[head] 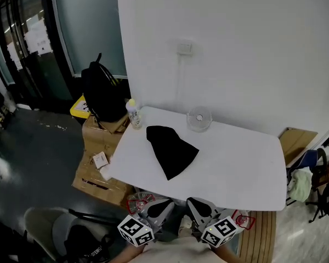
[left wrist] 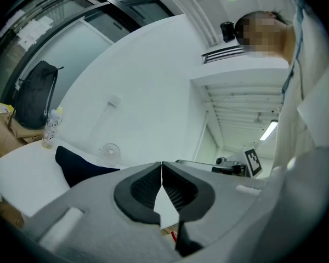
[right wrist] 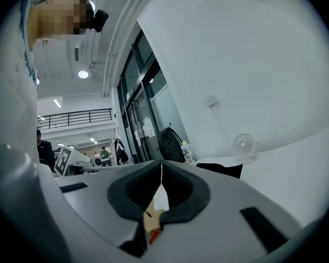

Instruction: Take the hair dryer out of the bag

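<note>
Fingers of my left gripper and right gripper are clenched together, empty, at the desk's near edge. Well beyond them, touching neither, the black bag lies on the desk: soft, flat cloth, long axis diagonal, tapered end pointing toward me, wider end toward the wall.

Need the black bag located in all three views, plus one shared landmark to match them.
Head view: black bag lies near the picture's centre, slightly left.
Left gripper view: black bag at lower left.
Right gripper view: black bag right of centre, a thin dark strip.
Shared landmark: small fan, just beyond the bag in all three.
</note>
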